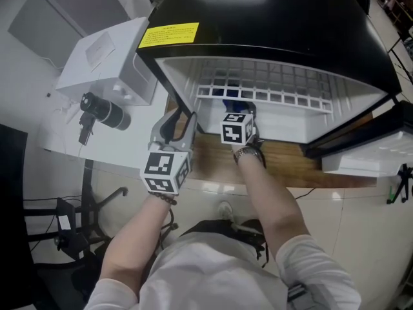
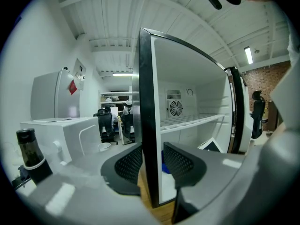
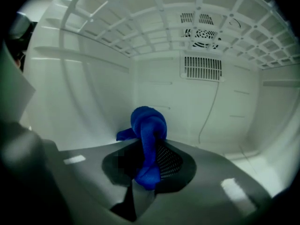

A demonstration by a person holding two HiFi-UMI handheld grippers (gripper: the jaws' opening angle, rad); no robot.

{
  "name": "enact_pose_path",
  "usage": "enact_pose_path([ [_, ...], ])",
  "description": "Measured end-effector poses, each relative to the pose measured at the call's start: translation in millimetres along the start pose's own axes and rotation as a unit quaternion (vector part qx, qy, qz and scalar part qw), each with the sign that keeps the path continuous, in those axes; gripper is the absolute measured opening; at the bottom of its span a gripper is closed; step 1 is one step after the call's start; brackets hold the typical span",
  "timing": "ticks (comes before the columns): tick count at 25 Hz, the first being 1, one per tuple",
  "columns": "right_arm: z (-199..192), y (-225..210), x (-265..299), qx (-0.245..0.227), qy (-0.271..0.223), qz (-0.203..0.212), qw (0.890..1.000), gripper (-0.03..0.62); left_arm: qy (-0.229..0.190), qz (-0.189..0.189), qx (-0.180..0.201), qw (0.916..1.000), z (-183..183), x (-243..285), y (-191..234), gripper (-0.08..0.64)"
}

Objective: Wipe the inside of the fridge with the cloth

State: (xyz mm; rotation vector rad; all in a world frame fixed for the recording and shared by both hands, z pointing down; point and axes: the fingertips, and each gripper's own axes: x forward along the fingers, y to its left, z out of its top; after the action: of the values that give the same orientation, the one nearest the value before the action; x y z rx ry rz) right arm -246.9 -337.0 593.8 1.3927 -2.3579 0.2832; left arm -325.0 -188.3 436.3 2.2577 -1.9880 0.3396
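So, nearest thing first: the blue cloth [image 3: 149, 125] was pinched tight in the right tongs [image 3: 150, 158]. It was bunched up, with its long axis running out along the jaws and a knot of it poking past the tips. No reaching needed there, since it was already held by the right hand, well inside the fridge [image 1: 277, 18]. The left tongs [image 2: 151, 163] were parked outside at the opening. The front edge of the side wall [image 2: 145, 102] was caught between their pads, and it looked clamped, probably to keep the box steady.

From the right tongs, the fridge floor [image 3: 255, 170] was seen just below the cloth, though contact couldn't be made out. The left inner wall [image 3: 79, 97] was close on the left. The grid shelf [image 3: 140, 27] hung overhead, so upward room was judged tight. More open room was left to the right.

Straight ahead, the back wall [image 3: 168, 97] was apart from the cloth's tip, with a vent [image 3: 202, 67] high up. A forward push or a drop to the floor was reckoned the likely next contact.
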Motion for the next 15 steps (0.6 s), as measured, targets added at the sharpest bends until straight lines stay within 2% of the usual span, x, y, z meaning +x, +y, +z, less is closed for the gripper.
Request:
enact_pose_path([
  [15, -14.9, -71.6, -20.4, 0.009, 0.011, -0.056, 0.998, 0.064, 0.006, 0.015, -0.004, 0.9999, -1.1, 0.3, 0.6, 0.133],
])
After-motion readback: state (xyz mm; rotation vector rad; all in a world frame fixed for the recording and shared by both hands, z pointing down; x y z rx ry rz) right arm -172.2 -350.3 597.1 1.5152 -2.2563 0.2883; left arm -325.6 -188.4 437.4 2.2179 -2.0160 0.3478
